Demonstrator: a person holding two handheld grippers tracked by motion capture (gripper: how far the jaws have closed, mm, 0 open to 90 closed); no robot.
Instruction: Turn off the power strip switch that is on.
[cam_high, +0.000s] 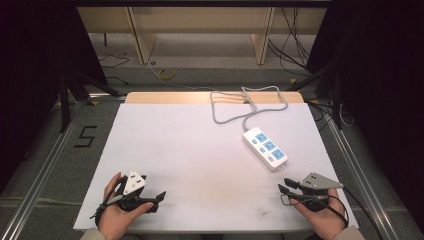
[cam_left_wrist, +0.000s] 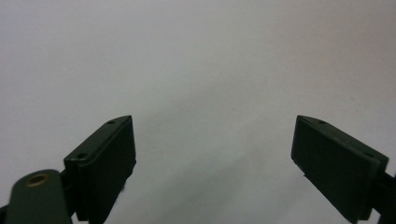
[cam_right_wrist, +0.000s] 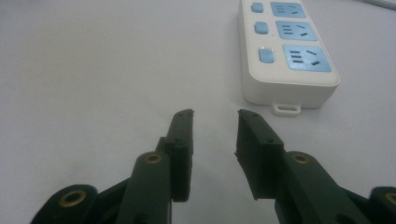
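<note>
Resting low, left gripper (cam_high: 159, 197) gapes wide (right gripper (cam_high: 283, 190) narrower).

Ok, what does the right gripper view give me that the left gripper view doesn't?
Right gripper view: the white power strip with blue sockets and buttons, lying just beyond the right gripper, whose jaws stand slightly apart with nothing between them. Left gripper view: the left gripper, jaws spread wide over bare surface. Both: the white table and black jaws holding nothing.
</note>
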